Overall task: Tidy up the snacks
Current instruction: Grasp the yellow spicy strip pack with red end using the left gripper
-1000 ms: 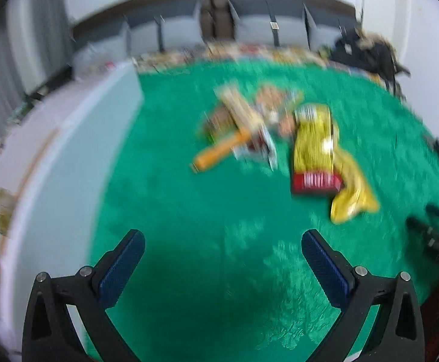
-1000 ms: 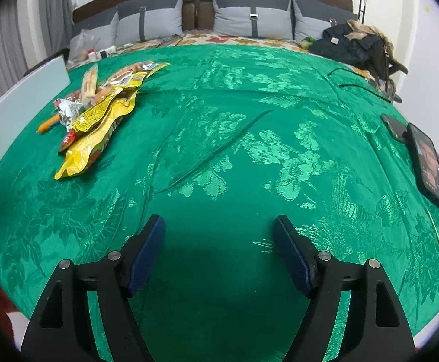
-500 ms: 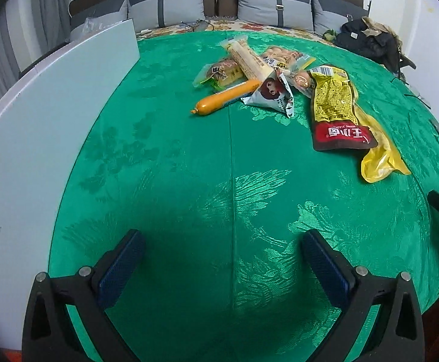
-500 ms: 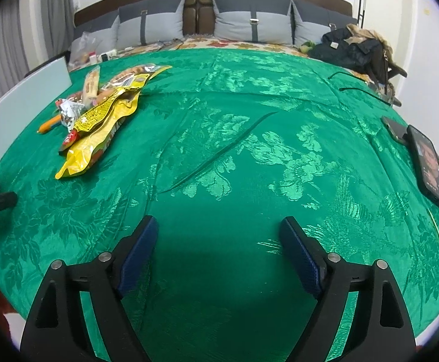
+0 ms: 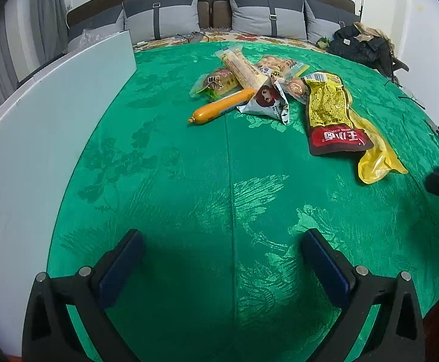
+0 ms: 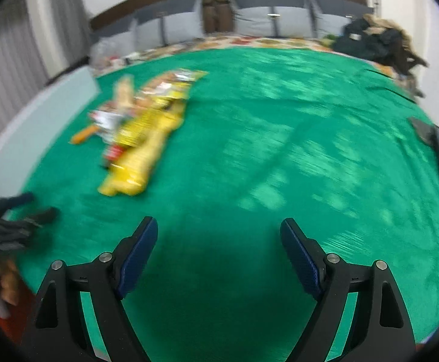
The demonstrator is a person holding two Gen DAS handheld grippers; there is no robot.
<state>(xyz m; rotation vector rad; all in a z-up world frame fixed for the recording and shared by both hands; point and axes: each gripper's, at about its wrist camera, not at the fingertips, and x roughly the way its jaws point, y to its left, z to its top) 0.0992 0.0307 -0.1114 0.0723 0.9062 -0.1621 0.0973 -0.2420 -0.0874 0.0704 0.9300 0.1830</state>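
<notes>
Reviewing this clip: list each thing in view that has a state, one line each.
left gripper: open, empty, above the cloth
right gripper: open, empty
orange sausage: lying flat, wrapper sealed
yellow and red pouch: flat, on top of the plain yellow bag
yellow bag: lying flat, partly covered
bear packet: crumpled, resting on the pile
white board: standing on edge beside the cloth

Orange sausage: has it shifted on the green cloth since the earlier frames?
No. The orange sausage lies where it did, its far end tucked under the bear packet, snack pile unchanged.
</notes>
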